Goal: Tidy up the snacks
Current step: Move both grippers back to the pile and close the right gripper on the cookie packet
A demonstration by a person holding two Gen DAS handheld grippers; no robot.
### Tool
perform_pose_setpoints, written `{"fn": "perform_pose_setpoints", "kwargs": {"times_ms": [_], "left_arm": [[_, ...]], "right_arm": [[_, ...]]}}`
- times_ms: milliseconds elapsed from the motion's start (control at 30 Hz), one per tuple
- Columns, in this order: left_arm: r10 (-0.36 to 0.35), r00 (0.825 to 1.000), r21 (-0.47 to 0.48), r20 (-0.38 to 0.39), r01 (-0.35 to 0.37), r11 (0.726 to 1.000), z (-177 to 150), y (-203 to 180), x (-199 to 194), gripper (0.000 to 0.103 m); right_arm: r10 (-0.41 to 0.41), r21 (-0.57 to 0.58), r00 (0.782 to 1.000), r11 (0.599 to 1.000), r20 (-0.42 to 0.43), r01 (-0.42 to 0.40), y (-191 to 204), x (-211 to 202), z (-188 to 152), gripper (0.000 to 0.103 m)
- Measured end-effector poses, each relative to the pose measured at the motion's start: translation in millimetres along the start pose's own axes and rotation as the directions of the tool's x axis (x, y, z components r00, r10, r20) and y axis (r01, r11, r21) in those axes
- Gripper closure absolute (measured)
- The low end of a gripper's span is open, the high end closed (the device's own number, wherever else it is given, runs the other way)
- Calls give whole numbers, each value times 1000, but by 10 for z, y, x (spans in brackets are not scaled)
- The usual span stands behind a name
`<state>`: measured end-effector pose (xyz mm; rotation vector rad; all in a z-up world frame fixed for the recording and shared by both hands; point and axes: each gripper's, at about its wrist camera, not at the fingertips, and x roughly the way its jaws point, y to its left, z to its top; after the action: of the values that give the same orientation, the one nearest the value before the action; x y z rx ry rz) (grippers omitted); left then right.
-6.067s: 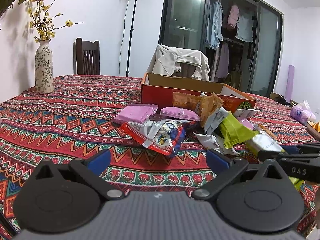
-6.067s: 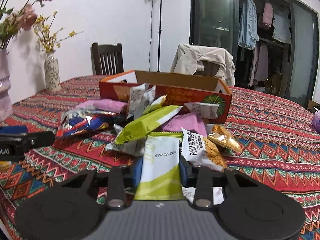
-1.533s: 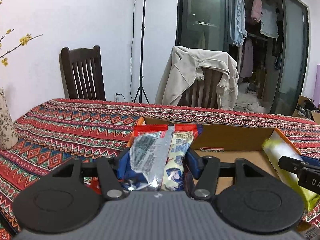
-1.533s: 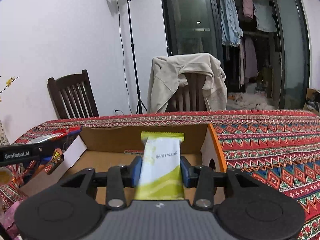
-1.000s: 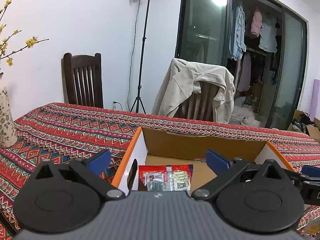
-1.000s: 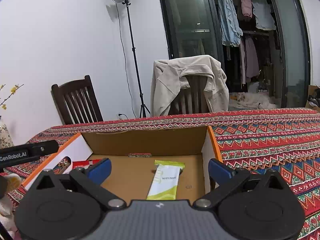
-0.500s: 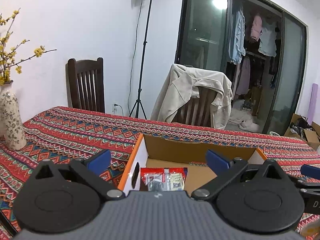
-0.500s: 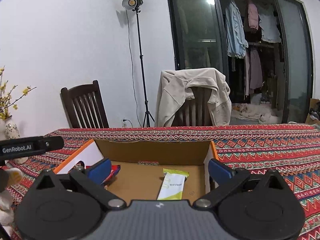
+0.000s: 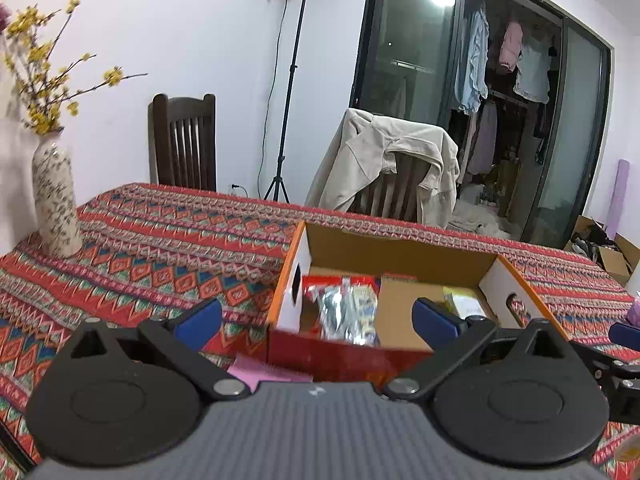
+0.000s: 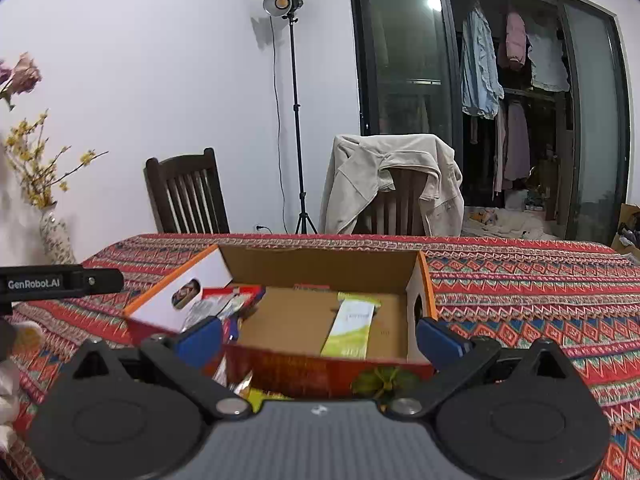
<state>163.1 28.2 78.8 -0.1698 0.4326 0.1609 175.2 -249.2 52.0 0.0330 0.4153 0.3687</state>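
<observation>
Both packets released since 1.5 s back: red-silver packet (image 9: 349,307) at box (image 9: 394,244) 9 o'clock, green packet (image 10: 349,330) at 3. Left gripper (image 9: 316,318), right gripper (image 10: 318,338) wide open, empty; more pickups likely.

cardboard box (image 10: 312,374): 1, open top
snack packets inside box: 2 – red-edged foil packet (image 9: 348,308), green-white packet (image 10: 352,330)
packets outside box: at least 1, pink packet (image 9: 266,372); others too hidden to count
chairs: 2 – bare wooden chair (image 10: 186,192), jacket-draped chair (image 10: 394,184)
flower vase (image 9: 54,206): 1
light stand (image 10: 294,120): 1
</observation>
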Motion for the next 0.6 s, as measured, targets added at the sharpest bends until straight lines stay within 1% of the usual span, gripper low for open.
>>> {"fn": "perform_pose_setpoints", "kwargs": {"times_ms": [300,467,600], "left_arm": [[-11,999,-2,-36,11,1000,-388,168,-293,0],[-11,999,6,-32,12,1000,-600,244,-440,0],[-8,1000,8,-30,9,1000,-716,292,-542,0]], "right_arm": [[11,-7,1000,1000,-24,-11,85,-350,-386,0],[20,-19,999,1000,-45,-21,121,-499,-574,0],[26,-17,999,999,-45,-27,140,-621,-702,0]]}}
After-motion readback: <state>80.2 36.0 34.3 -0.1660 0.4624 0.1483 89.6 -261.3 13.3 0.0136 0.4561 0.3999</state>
